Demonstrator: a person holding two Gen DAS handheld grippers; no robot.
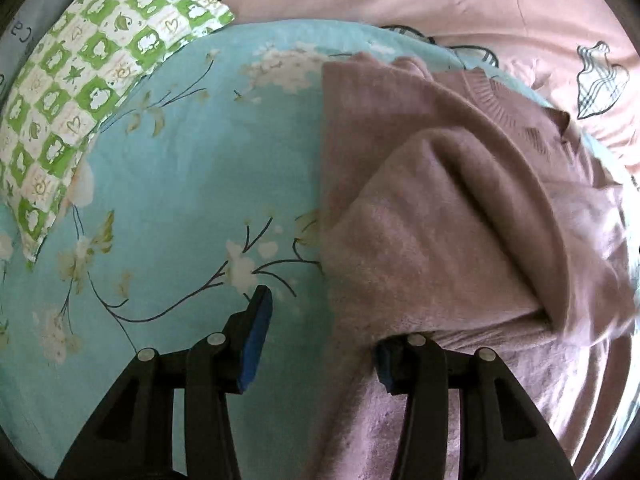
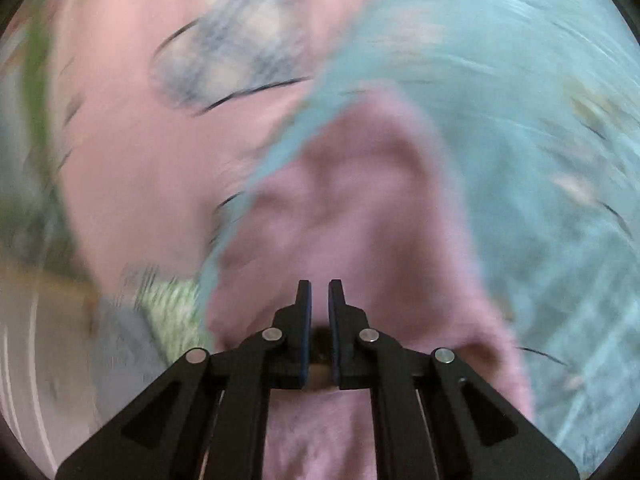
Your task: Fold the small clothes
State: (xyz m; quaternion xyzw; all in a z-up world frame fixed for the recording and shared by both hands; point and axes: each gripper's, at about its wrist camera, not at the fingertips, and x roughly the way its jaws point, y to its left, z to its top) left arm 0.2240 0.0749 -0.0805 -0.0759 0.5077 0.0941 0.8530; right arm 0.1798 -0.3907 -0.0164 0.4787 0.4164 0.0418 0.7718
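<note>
A dusty-pink knit sweater point(image 1: 460, 208) lies partly folded on the blue floral sheet point(image 1: 180, 168), its ribbed collar at the far side. My left gripper point(image 1: 320, 320) is open at the sweater's near left edge. Its left finger point(image 1: 258, 320) is bare over the sheet, and a fold of the sweater covers the tip of the right finger. The right wrist view is heavily blurred. There my right gripper point(image 2: 320, 286) has its jaws nearly together, shut on the pink sweater point(image 2: 360, 200), which stretches away from the fingertips.
A green-and-white checked pillow point(image 1: 80, 92) rests at the left on the sheet. A pale pink duvet point(image 1: 480, 4) with plaid shell prints lies behind the sweater. The duvet point(image 2: 132, 148) and the blue sheet point(image 2: 512, 112) flank the sweater in the right wrist view.
</note>
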